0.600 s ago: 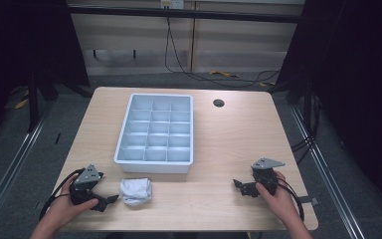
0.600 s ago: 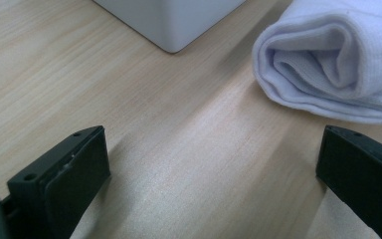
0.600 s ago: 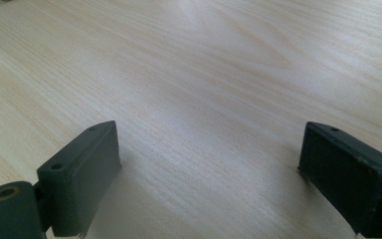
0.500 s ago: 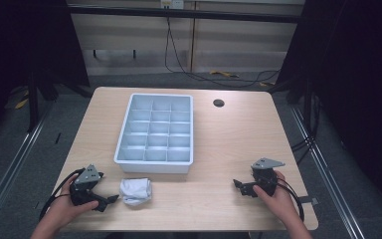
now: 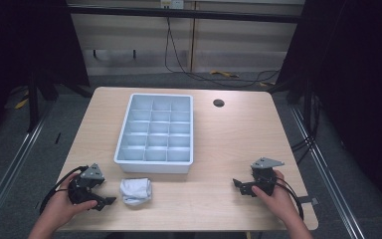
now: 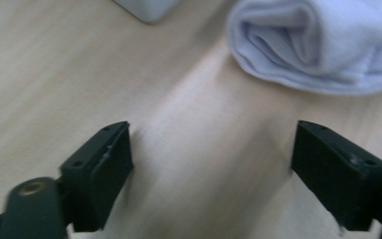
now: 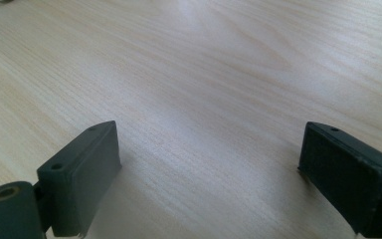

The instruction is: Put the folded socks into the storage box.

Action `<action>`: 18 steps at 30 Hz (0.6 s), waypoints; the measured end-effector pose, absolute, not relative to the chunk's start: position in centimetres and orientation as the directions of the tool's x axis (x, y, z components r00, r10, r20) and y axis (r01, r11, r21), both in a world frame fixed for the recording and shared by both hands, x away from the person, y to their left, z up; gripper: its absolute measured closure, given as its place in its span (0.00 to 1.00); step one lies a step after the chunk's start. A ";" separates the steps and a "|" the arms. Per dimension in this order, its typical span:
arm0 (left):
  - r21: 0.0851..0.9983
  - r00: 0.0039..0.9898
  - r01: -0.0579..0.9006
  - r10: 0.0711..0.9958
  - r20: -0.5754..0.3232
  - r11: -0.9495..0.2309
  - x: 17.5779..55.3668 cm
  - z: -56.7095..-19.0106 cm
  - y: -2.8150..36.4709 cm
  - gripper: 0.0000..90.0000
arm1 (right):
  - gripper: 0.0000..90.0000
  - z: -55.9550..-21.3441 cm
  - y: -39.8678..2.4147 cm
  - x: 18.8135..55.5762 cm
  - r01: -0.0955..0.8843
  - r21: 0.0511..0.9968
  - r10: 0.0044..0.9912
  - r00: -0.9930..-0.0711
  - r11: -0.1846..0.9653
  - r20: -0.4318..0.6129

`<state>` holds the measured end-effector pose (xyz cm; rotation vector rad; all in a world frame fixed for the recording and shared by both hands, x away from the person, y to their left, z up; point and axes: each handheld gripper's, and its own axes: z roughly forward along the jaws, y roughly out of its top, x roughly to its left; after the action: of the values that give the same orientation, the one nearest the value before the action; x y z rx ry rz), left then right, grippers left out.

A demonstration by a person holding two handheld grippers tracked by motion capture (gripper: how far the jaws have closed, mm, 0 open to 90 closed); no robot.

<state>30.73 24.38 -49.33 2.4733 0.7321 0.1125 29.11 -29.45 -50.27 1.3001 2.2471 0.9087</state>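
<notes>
- We hold the left claw (image 5: 110, 200) low at the near left of the desk (image 5: 229, 149), hand wrapped around its body from behind, jaws pointing rightward across the desk toward the rolled white cloth (image 5: 136, 191).
- Left claw (image 6: 211, 169) state: jaws spread wide, nothing between them but bare desk surface; the cloth (image 6: 323, 45) lies just ahead of the tips and apart from them.
- We hold the right claw (image 5: 238, 185) at the near right of the desk, hand gripping from behind and below, grey three-cornered plate on top, jaws pointing left toward the desk's middle.
- Right claw (image 7: 209, 174) state: jaws spread wide over bare wood, pinching nothing.
- Cloth: soft, white, terry-like texture, rolled into a squat bundle with folded layers visible at one end; it rests on the desk just in front of the near edge of the tray (image 5: 124, 154), not touching it as far as we can see.
- Tray: pale grey-blue plastic, rectangular, rounded rim, divided into a grid of small square compartments.
- Desk: light wood-grain top, matte, rounded corners, a small dark round hole (image 5: 219, 103) near its far right.
- Jaw pads: black, blocky, flat-faced.
</notes>
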 end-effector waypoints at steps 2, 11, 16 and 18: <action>0.520 0.857 0.468 0.510 -0.070 -0.715 30.7 -49.2 24.3 0.22 | 0.09 -50.3 -29.5 29.1 0.617 0.700 0.869 -0.495 0.360 -0.011; 0.426 0.885 0.445 0.460 -0.074 -0.788 30.7 -47.5 24.0 0.20 | 0.09 -50.3 -29.5 29.1 0.617 0.700 0.869 -0.495 0.360 -0.011; 0.439 0.901 0.409 0.430 -0.056 -0.800 30.8 -46.5 23.6 0.20 | 0.09 -50.3 -29.4 29.1 0.617 0.700 0.869 -0.495 0.360 -0.011; 0.434 0.908 0.397 0.415 -0.057 -0.809 30.6 -46.3 23.4 0.20 | 0.09 -50.3 -29.4 29.1 0.617 0.700 0.869 -0.495 0.360 -0.011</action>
<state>30.64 23.38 -46.30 2.6246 0.5892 0.0559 29.12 -29.45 -50.27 1.3000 2.2472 0.9093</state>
